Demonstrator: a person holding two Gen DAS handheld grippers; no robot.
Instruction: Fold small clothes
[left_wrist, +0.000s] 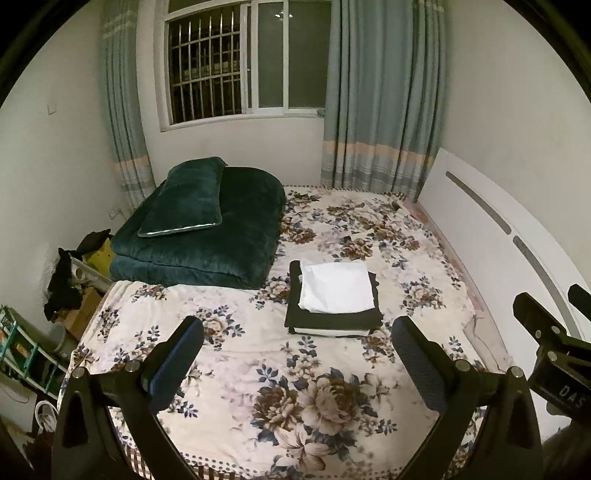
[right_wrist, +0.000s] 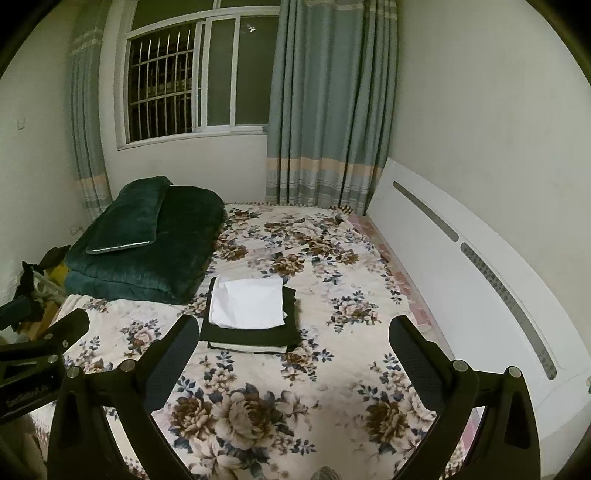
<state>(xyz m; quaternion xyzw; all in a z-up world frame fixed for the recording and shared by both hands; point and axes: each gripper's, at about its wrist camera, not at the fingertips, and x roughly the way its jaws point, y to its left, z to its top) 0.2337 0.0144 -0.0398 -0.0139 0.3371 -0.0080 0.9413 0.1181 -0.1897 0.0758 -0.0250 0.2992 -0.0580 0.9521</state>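
A stack of folded clothes lies on the floral bedspread (left_wrist: 236, 369): a folded white garment (left_wrist: 336, 286) rests on folded black garments (left_wrist: 332, 319), with a white layer edge showing at the bottom. The stack also shows in the right wrist view (right_wrist: 247, 302). My left gripper (left_wrist: 297, 332) is open and empty, held above the bed in front of the stack. My right gripper (right_wrist: 295, 332) is open and empty, also short of the stack. The right gripper shows at the right edge of the left wrist view (left_wrist: 546, 332). The left gripper shows at the left edge of the right wrist view (right_wrist: 51, 343).
A folded dark green quilt (left_wrist: 207, 243) with a green pillow (left_wrist: 184, 199) on it lies at the bed's far left. A white headboard (left_wrist: 498, 214) runs along the right. Curtains (left_wrist: 380, 92) and a barred window (left_wrist: 229, 62) are behind. Clutter and a rack (left_wrist: 29, 350) stand left of the bed.
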